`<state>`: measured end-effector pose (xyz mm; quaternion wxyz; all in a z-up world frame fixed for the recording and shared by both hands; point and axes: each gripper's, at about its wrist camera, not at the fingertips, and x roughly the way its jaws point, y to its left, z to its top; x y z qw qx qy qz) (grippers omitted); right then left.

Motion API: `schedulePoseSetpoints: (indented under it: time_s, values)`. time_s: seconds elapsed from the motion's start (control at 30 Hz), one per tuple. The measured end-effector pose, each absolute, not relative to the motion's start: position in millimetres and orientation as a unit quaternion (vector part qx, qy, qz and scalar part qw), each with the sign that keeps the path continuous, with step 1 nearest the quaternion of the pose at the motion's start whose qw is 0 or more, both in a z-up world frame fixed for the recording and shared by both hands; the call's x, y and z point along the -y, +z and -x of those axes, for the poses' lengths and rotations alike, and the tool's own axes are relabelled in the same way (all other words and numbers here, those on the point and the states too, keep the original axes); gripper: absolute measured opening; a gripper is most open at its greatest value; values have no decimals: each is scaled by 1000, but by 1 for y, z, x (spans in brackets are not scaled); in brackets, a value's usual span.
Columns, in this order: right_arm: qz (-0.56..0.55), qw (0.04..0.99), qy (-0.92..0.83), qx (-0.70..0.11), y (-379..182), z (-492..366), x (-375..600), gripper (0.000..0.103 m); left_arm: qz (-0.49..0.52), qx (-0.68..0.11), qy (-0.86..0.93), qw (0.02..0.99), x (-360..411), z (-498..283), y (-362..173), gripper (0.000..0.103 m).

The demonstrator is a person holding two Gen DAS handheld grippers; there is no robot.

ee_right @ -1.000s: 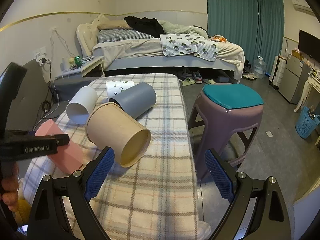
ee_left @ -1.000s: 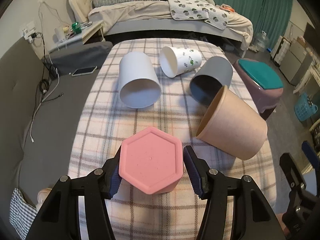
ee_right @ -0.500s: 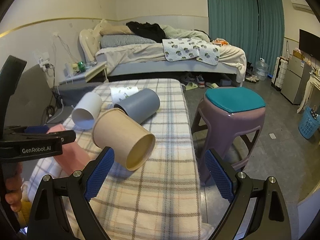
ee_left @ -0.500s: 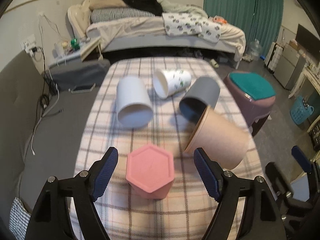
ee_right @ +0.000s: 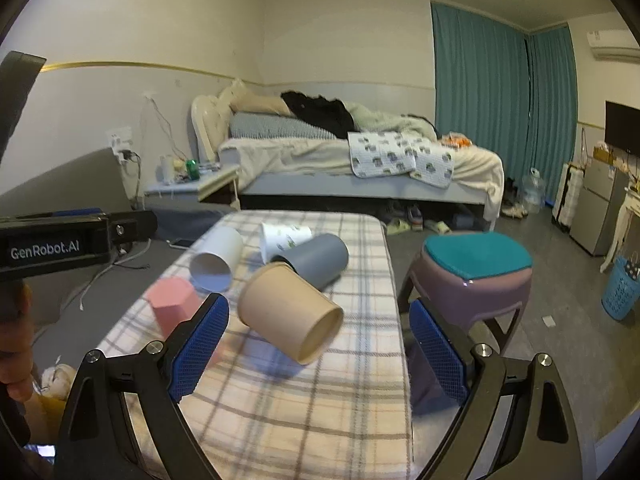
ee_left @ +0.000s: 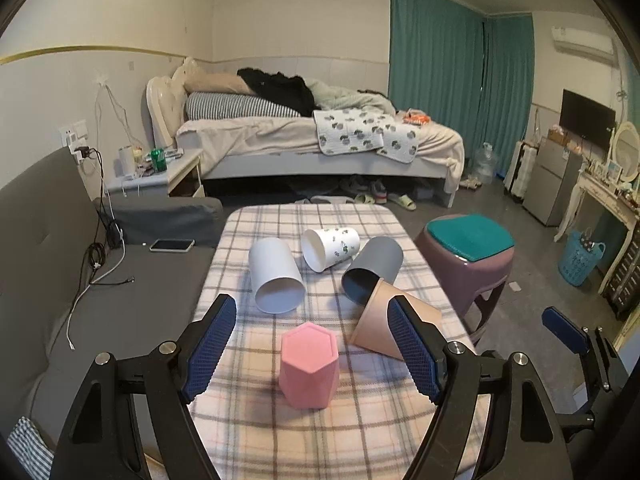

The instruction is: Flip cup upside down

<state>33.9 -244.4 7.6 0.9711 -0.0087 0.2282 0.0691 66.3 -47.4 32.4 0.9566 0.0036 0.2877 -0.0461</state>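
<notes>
A pink hexagonal cup (ee_left: 309, 365) stands upside down on the plaid table (ee_left: 320, 440); it also shows in the right wrist view (ee_right: 172, 308). My left gripper (ee_left: 312, 348) is open, pulled back above it and holding nothing. A tan paper cup (ee_left: 384, 330) (ee_right: 290, 316) lies on its side, with its mouth facing my right gripper. My right gripper (ee_right: 318, 346) is open and empty, just in front of the tan cup. A white cup (ee_left: 276, 276), a patterned white cup (ee_left: 330, 248) and a grey cup (ee_left: 372, 270) lie on their sides farther back.
A purple stool with a teal seat (ee_left: 466, 256) (ee_right: 476, 276) stands right of the table. A grey sofa (ee_left: 60, 272) with a phone (ee_left: 172, 245) and cables lies to the left. A bed (ee_left: 320, 140) is behind.
My left gripper opened, let go of the pink cup and drew back and up. The pink cup stays upside down on the table. The right gripper shifted slightly toward the tan cup.
</notes>
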Motion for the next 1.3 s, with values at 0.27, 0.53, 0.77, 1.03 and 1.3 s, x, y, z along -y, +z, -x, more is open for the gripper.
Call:
schedulePoseSetpoints:
  time_s: [0.27, 0.53, 0.77, 1.03, 1.3]
  values:
    - [2, 968, 103, -227, 8, -1, 223, 92, 8, -250, -49, 967, 19, -23, 33, 89]
    - [-32, 966, 101, -237, -6, 4, 214, 94, 27, -228, -9, 973, -12, -6, 0, 94]
    - [-26, 963, 103, -249, -21, -5, 201, 101, 21, -240, 30, 970, -27, -7, -26, 101]
    - [-12, 962, 108, -251, -27, -7, 193, 103, 22, -246, 34, 969, -29, -4, -31, 101]
    - [-17, 961, 108, -254, -28, -7, 196, 103, 23, -251, 32, 967, -30, -2, -34, 101]
